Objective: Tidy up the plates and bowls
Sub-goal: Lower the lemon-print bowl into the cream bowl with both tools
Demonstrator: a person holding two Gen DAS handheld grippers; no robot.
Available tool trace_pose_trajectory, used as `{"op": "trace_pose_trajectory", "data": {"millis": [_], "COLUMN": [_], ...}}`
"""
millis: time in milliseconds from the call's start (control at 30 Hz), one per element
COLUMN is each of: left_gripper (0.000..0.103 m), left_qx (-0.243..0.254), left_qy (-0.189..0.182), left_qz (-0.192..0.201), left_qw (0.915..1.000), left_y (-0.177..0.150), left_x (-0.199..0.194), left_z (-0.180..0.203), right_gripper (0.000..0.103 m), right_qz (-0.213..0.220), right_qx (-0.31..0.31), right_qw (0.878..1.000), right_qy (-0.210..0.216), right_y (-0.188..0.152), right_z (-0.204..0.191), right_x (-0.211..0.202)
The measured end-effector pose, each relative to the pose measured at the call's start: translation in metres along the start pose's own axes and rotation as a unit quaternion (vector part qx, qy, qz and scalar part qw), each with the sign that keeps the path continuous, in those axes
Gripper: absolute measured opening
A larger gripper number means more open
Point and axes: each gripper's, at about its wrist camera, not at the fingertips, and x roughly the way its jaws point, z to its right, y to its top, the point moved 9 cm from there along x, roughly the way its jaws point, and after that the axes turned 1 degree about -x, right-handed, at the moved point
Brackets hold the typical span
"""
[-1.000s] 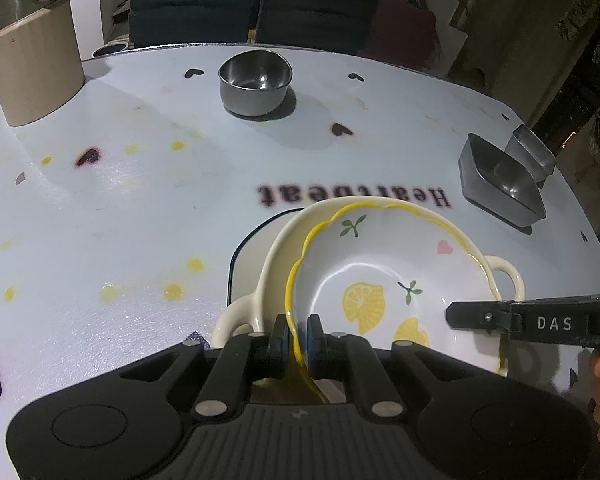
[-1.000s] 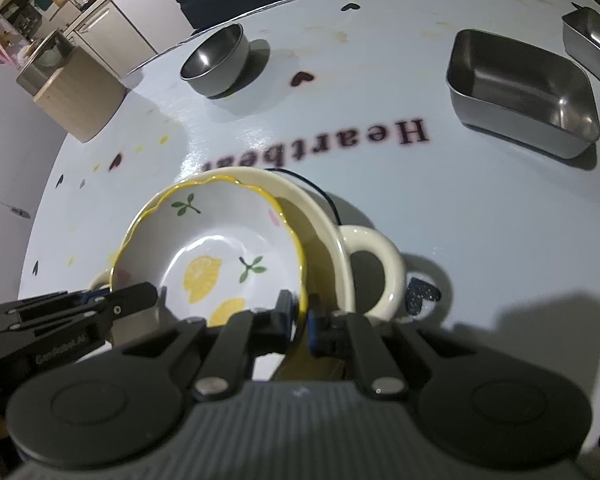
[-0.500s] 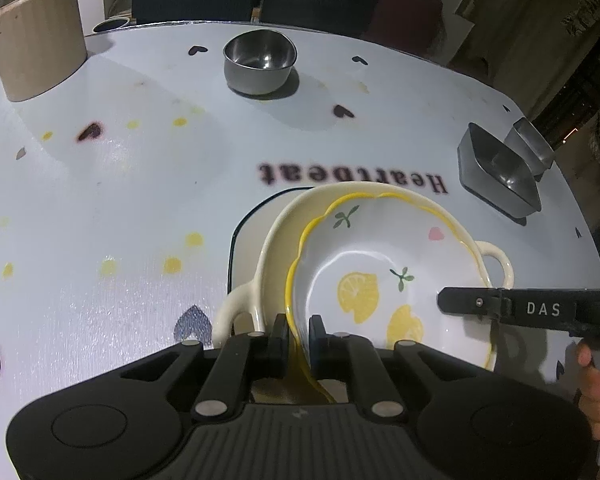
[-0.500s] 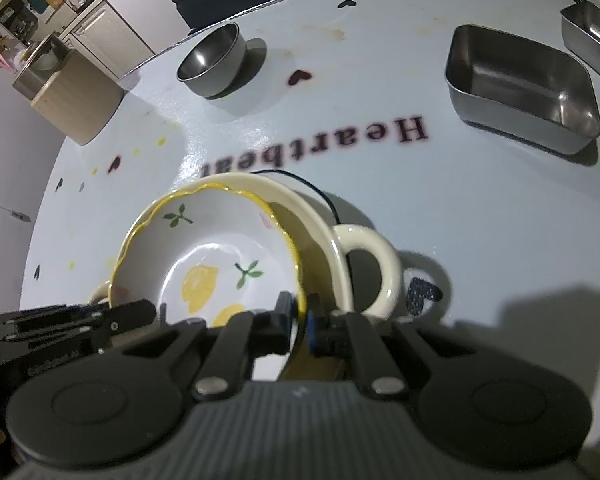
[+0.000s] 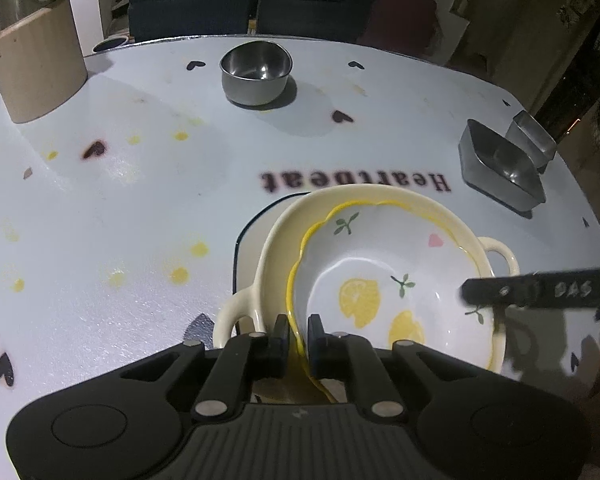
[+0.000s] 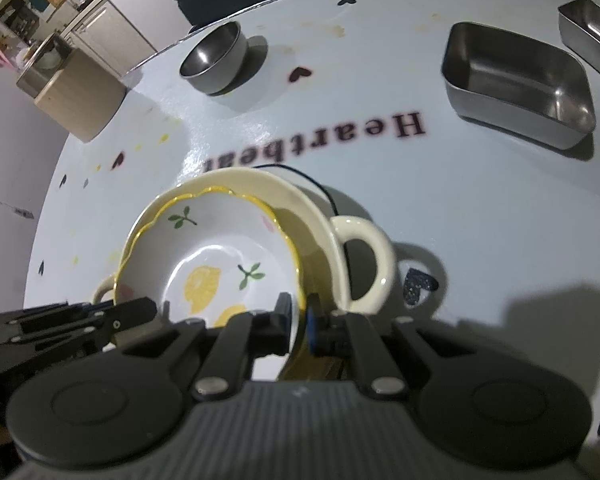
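Observation:
A white lemon-print bowl (image 5: 380, 280) with a wavy yellow rim sits inside a larger cream two-handled bowl (image 5: 276, 240), which rests on a dark-rimmed plate (image 5: 252, 236). My left gripper (image 5: 298, 330) is shut on the lemon bowl's near rim. My right gripper (image 6: 299, 312) is shut on the opposite rim of the lemon bowl (image 6: 212, 256). The cream bowl (image 6: 320, 216) and its handle show in the right wrist view. The right gripper's finger also crosses the left wrist view (image 5: 540, 290).
A round steel bowl (image 5: 256, 72) stands at the far middle of the white table (image 5: 120, 200). Two rectangular steel trays (image 5: 500, 168) (image 5: 534, 138) stand at the right. A beige canister (image 5: 32, 64) stands far left. Dark chairs stand behind the table.
Both grippers stay shut on the lemon bowl's rim. The bowl has sunk lower into the cream bowl and both views have shifted slightly.

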Motion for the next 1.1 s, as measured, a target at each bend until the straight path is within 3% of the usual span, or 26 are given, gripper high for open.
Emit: {"op": "trace_pose_trajectory", "data": {"millis": [133,367,533,1100], "left_gripper": [0.01,0.011,0.012,0.012], "left_qx": [0.0,-0.007,-0.001,0.004], "left_qy": [0.001,0.005,0.008,0.015], "left_qz": [0.0,-0.002,0.022,0.012], "left_qw": [1.0,1.0,0.9997,0.9998], "left_y": [0.0,0.003,0.012,0.003], "left_x": [0.0,0.002,-0.012,-0.014], "left_z": [0.0,-0.002,-0.001,-0.001], "right_gripper": [0.011,0.009,0.01,0.01], "right_qz": [0.003,0.002,0.01,0.02], "right_qx": [0.016,0.006,-0.001,-0.019], "right_qw": [1.0,1.0,1.0,1.0], "right_qy": [0.02,0.018,0.011,0.009], "right_y": [0.002,-0.003,-0.002,-0.003], "right_z": [0.004,0.002,0.001,-0.003], "right_x": [-0.004,-0.002,-0.006,-0.012]}}
